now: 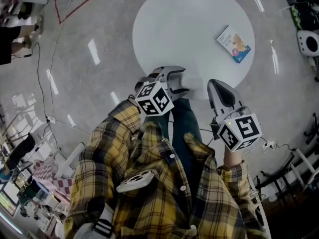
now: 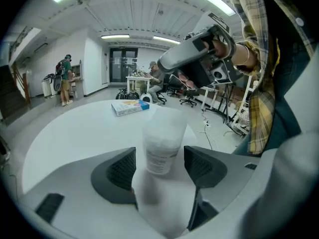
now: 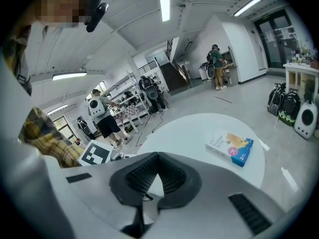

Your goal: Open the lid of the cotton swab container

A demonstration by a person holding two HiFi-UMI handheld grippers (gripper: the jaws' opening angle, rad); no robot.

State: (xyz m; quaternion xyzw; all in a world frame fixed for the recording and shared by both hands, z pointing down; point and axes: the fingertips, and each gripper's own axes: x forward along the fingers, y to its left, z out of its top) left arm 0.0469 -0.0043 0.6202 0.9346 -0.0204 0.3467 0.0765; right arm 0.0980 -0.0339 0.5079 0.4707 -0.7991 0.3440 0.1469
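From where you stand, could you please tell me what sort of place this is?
Probably a robotics lab or open workshop: a round white table stands on a polished floor, cables trail across it, and people work by racks of equipment near office chairs.

1. A yellow, black and grey plaid shirt [image 1: 149, 198] with white buttons covers the torso and both sleeves.
2. A dark teal garment [image 1: 187, 128] shows under its open front.
3. The left gripper [image 1: 178, 82] and right gripper [image 1: 215, 86] have smooth grey shells. Each bears a black-and-white marker cube [image 1: 154, 98].
4. The fingers [image 2: 120, 170] carry dark ribbed pads.
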